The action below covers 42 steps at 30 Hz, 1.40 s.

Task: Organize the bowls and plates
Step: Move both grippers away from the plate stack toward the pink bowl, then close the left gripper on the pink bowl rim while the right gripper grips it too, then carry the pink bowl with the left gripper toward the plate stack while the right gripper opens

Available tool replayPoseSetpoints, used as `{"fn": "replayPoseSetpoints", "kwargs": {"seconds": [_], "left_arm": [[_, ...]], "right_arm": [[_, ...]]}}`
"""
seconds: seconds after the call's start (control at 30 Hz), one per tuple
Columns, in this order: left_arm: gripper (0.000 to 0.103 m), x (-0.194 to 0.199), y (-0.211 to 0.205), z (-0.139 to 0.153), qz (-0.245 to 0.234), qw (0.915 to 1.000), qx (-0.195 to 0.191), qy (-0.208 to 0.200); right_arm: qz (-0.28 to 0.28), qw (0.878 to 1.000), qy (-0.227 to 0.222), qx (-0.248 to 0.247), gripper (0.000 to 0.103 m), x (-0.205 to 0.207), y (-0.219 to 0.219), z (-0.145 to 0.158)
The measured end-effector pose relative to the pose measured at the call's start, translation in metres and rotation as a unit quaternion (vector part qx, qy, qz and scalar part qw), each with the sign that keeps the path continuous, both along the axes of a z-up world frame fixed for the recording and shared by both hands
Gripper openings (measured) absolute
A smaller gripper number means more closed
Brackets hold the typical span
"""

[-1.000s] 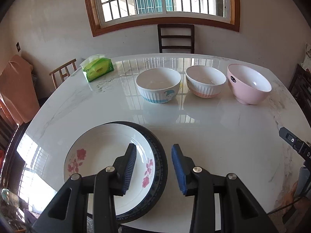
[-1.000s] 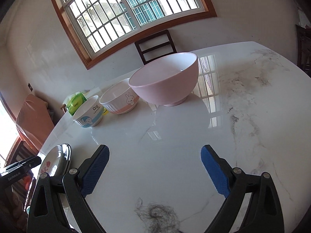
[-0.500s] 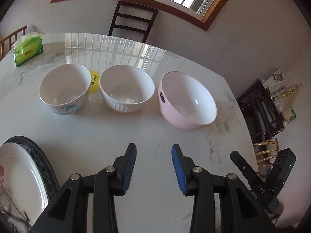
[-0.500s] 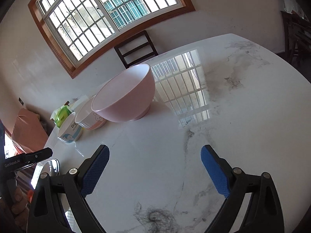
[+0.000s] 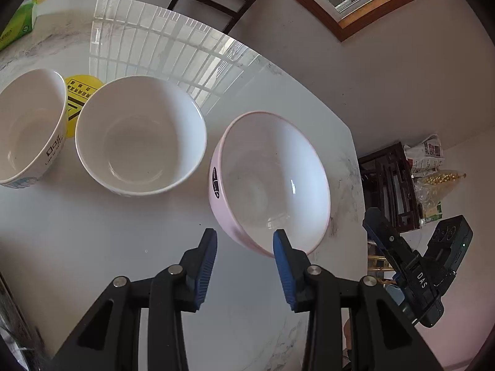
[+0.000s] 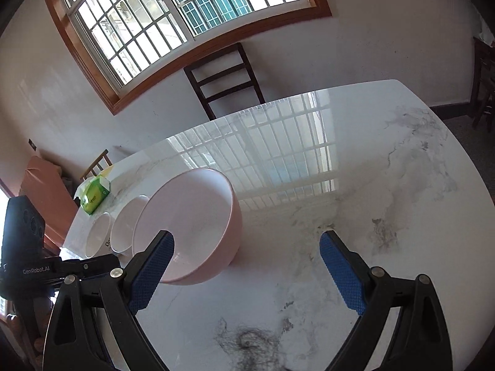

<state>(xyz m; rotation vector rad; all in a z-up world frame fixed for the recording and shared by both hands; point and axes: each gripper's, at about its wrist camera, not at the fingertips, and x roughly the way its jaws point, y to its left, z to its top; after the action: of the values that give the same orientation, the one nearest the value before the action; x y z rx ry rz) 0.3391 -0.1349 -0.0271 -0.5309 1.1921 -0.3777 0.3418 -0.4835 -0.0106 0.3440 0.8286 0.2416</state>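
Standing partly open at lower centre of the left wrist view, the left gripper (image 5: 244, 241) holds nothing; its ribbed blue pads straddle the near rim of the pink bowl (image 5: 272, 182) without visible contact. That bowl is glossy, round, white inside and empty. To its left sit a white bowl (image 5: 140, 136) and a printed bowl (image 5: 27, 130), both empty, the latter cut off by the frame edge. A yellow sticker (image 5: 79, 92) behind them is half hidden. The right gripper (image 6: 247, 244) gapes wide and empty over the polished marble table (image 6: 355, 216); its left pad overlaps the pink bowl in the picture, contact unclear. A dark tangled clump (image 6: 250, 346) at the bottom is hard to identify. A green tissue pack (image 6: 94, 194) lies at centre left.
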Motion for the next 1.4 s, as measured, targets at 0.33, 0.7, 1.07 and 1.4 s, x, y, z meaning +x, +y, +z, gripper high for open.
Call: {"fn": "replayPoseSetpoints", "kwargs": {"seconds": [0.33,0.7,1.07,1.4], "left_arm": [[0.038,0.015,-0.004,-0.01,0.035,0.9992,0.015,0.008],[0.021,0.015,-0.013,-0.019,0.039,0.9977,0.055,0.0],[0.019,-0.043,0.01,0.01,0.041,0.9965,0.068,-0.025],[0.019,-0.134,0.056,0.034,0.043,0.9944,0.08,-0.054]], "right_arm": [[0.033,0.997,0.042,-0.061,0.091,0.055,0.021,-0.009],[0.074,0.983,0.111,-0.129,0.039,0.097,0.047,-0.04],[0.12,0.983,0.133,-0.036,0.016,0.049,0.049,-0.036],[0.154,0.981,0.121,-0.003,0.019,-0.045,0.075,-0.017]]}}
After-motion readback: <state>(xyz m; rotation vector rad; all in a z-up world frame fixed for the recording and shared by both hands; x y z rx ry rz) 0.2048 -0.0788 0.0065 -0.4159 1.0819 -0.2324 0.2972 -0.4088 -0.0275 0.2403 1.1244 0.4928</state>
